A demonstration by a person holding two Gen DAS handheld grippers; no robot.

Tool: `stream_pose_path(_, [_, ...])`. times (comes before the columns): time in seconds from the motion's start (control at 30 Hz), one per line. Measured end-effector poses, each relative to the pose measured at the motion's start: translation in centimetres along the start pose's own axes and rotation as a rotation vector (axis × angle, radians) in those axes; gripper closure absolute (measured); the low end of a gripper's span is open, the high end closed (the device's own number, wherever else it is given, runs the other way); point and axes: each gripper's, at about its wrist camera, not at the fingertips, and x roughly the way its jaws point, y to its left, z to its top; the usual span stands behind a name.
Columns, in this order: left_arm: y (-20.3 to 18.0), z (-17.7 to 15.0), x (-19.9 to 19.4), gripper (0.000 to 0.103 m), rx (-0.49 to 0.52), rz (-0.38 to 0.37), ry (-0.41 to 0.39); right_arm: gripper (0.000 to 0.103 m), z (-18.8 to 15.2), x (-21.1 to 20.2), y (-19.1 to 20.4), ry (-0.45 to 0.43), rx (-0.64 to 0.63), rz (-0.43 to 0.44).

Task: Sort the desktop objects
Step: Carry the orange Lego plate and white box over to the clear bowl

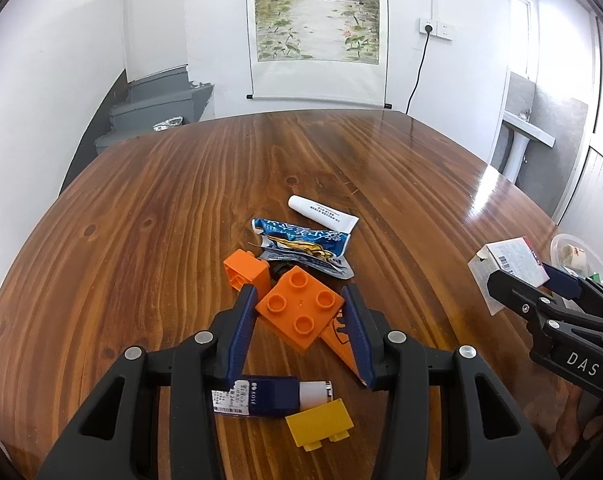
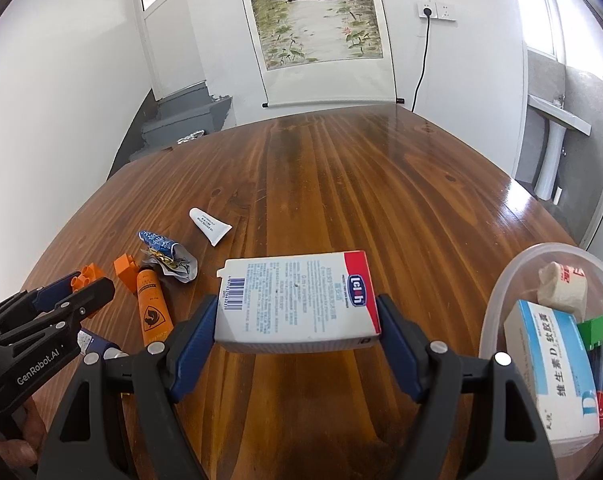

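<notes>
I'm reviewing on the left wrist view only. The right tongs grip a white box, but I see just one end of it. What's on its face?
Observer: The white box has a red corner with a blue logo; the right tongs clamp its two sides.
Operator: And what's in the clear tub beyond it?
Observer: The clear tub holds a blue-and-white carton, a beige roll and a green block.
Operator: What's the orange wedge under the studded block?
Observer: It's an orange tube with a dark cap, lying flat on the table.

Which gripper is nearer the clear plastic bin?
Right. The right gripper, holding the white box, is just beside the clear plastic bin; the left gripper is farther away, at the orange block.
</notes>
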Motion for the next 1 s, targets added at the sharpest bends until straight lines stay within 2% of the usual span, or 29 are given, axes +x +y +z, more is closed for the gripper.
stream_pose_path(0.43, [-5.7, -0.2, -0.5, 0.056, 0.054, -0.096, 0.019, 0.023, -0.9, -4.0, -3.6, -0.066, 0.034, -0.041])
stream_pose_path(1.0, [-13.2, 0.2, -1.6, 0.056, 0.139, -0.187, 0.027, 0.023, -1.6, -9.5, -13.1, -0.146, 0.173, -0.176])
